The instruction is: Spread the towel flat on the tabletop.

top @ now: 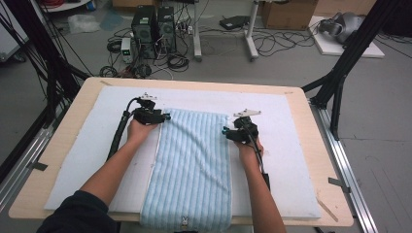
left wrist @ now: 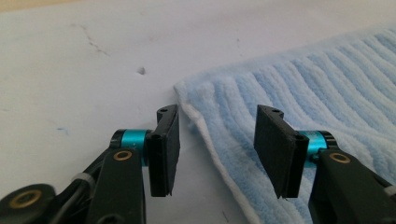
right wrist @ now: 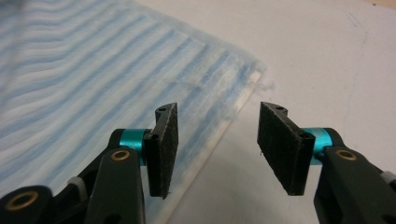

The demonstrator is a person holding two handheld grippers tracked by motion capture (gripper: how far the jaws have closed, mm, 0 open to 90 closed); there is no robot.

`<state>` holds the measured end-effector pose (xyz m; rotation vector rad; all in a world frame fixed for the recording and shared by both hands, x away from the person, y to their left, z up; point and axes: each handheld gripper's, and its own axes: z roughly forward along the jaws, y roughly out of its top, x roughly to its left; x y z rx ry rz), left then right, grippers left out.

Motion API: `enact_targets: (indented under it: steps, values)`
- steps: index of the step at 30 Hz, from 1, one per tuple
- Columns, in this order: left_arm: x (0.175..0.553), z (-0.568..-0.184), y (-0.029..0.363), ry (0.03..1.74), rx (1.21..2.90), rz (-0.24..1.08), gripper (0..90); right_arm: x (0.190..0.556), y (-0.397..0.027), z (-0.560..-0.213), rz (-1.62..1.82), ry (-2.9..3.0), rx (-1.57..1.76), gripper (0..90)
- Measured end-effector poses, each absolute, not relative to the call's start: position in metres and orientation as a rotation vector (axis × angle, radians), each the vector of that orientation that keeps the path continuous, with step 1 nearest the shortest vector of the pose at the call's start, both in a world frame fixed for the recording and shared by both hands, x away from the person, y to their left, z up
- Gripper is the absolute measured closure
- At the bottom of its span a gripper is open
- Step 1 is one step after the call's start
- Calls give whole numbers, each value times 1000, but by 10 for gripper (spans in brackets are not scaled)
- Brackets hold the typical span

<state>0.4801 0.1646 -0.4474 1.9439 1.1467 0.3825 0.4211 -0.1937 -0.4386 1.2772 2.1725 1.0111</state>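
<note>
Pale-blue ribbed terry towel lies flat down the white foam mat, near end draped over the table edge.
Soft, limp and light, I judge; best pinched at its far corners, where left gripper and right gripper stand with jaws apart, holding nothing. Beyond the pale wooden table: grey floor, cables, computer towers.
</note>
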Motion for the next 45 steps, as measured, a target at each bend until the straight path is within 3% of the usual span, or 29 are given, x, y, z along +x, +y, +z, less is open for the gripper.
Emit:
enact_targets:
  steps: [2,4,5,7,8,10,20,22,25,29,33,36,40,45]
  values:
    - [479,-449,163,1124,1963,388,542,432,-190,-442,992,2169,1299,512]
    - [477,-449,161,1088,1980,388,661,442,-188,-447,975,2182,1317,535]
    - [476,-449,161,1079,1989,390,675,445,-188,-448,992,2182,1324,578]
    - [475,-449,160,1052,1999,375,817,452,-186,-448,1005,2194,1298,702]
    - [474,-449,159,1046,2002,378,849,454,-185,-448,1004,2202,1289,811]
    - [473,-449,156,1047,2009,411,869,459,-179,-445,957,2226,1252,871]
    - [473,-450,146,1142,1907,501,851,481,-176,-440,847,2081,1254,861]
    - [474,-449,148,1174,1888,501,675,480,-175,-441,850,2046,1281,745]
    - [475,-449,156,1202,1881,465,538,478,-180,-436,910,2046,1309,642]
    - [474,-451,156,1179,1911,446,578,468,-188,-429,960,2067,1297,604]
    - [471,-450,148,1092,1987,490,872,456,-196,-430,999,2107,1328,587]
    - [473,-450,150,1144,1957,503,883,450,-199,-436,984,2147,1357,655]
    - [476,-451,158,1175,1933,512,884,453,-195,-445,988,2202,1338,863]
    - [478,-451,162,1211,1889,486,878,460,-187,-446,937,2164,1294,876]
